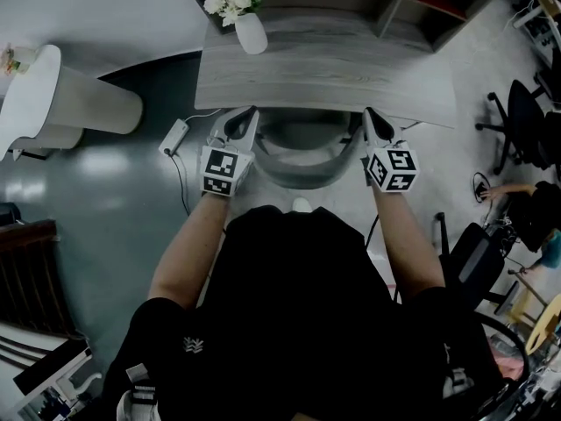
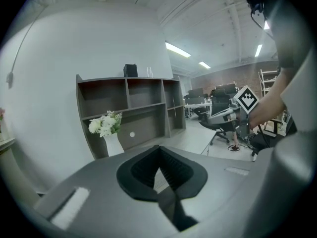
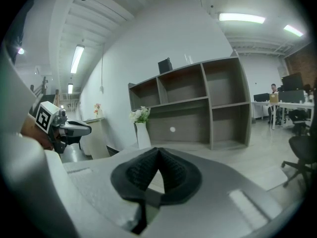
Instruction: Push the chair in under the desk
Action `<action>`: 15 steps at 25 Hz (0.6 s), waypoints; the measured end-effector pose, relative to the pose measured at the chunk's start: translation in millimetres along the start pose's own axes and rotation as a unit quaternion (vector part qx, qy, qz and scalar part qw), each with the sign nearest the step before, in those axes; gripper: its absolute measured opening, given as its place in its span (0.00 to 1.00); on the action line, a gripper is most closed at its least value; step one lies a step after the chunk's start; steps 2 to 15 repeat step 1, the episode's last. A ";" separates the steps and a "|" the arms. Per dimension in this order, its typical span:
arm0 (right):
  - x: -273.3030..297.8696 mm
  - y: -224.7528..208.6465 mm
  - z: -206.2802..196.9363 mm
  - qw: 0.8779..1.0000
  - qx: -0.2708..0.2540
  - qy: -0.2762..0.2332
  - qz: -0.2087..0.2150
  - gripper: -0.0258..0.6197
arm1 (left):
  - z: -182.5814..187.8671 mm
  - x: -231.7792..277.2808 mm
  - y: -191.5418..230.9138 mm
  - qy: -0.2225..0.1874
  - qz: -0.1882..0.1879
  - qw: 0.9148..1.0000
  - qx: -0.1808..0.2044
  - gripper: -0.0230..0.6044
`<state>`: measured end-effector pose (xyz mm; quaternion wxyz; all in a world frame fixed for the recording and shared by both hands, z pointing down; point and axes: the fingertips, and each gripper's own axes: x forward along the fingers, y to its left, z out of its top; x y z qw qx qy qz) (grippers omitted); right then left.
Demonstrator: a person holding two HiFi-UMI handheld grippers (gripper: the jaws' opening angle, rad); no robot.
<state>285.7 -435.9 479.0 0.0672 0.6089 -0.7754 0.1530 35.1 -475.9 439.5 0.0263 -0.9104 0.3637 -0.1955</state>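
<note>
Ribbed black pads [image 2: 143, 170] closed, left hand-held gripper [image 1: 252, 114] and right hand-held gripper [image 1: 369, 114] flank the curved grey chair [image 1: 298, 172].

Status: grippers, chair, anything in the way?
Both shut, empty: left hand-held gripper, right hand-held gripper, flanking the chair back. Seat already mostly under the desk. No obstruction visible.
</note>
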 end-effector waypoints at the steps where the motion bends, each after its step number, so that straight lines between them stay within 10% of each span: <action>1: 0.1 0.1 0.7 1.000 0.000 -0.001 0.000 0.04 | -0.4 0.1 0.0 0.001 0.000 1.000 0.001 0.05; 15: 0.1 0.1 0.7 1.000 0.000 -0.001 0.000 0.04 | -0.4 0.1 0.0 0.001 0.000 1.000 0.001 0.05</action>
